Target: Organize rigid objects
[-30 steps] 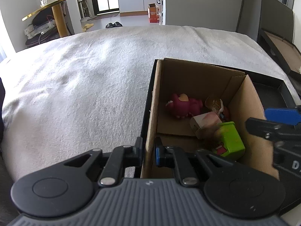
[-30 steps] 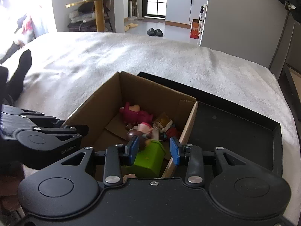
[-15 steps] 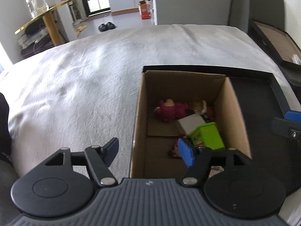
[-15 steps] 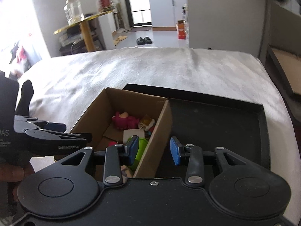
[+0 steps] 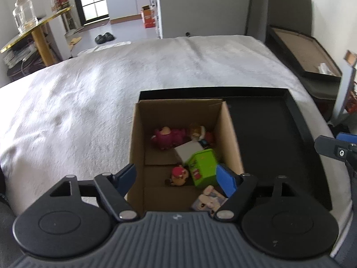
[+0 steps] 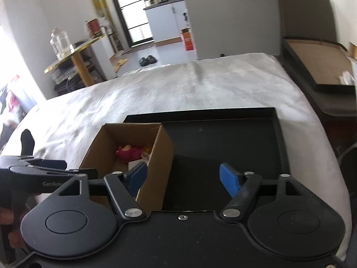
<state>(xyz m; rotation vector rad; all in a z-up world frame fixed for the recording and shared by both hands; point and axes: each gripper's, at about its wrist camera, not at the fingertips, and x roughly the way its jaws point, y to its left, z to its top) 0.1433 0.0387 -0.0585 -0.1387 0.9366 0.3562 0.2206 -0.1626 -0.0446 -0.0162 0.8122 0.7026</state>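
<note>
A cardboard box point(image 5: 231, 134) stands in the left part of a shallow black tray point(image 5: 272, 138) on a white bed. Inside lie a magenta bear toy point(image 5: 168, 135), a green cube point(image 5: 202, 166), a white block point(image 5: 189, 150), a small red-capped figure point(image 5: 179, 174) and a bunny card point(image 5: 209, 201). My left gripper point(image 5: 178, 176) is open and empty, raised over the box's near end. My right gripper point(image 6: 184, 177) is open and empty, above the box's right wall point(image 6: 161, 156) and the tray point(image 6: 223, 138).
The white bed cover point(image 5: 78, 111) spreads left and behind the tray. A black framed board point(image 5: 305, 53) leans beyond the bed's right edge. A gold side table point(image 5: 33, 31) with a glass jar stands at the far left. A socked foot point(image 6: 26, 143) rests left.
My left gripper let go of the box's left wall and opened wide. My right gripper opened too. Both pulled back and rose, so the box looks smaller.
</note>
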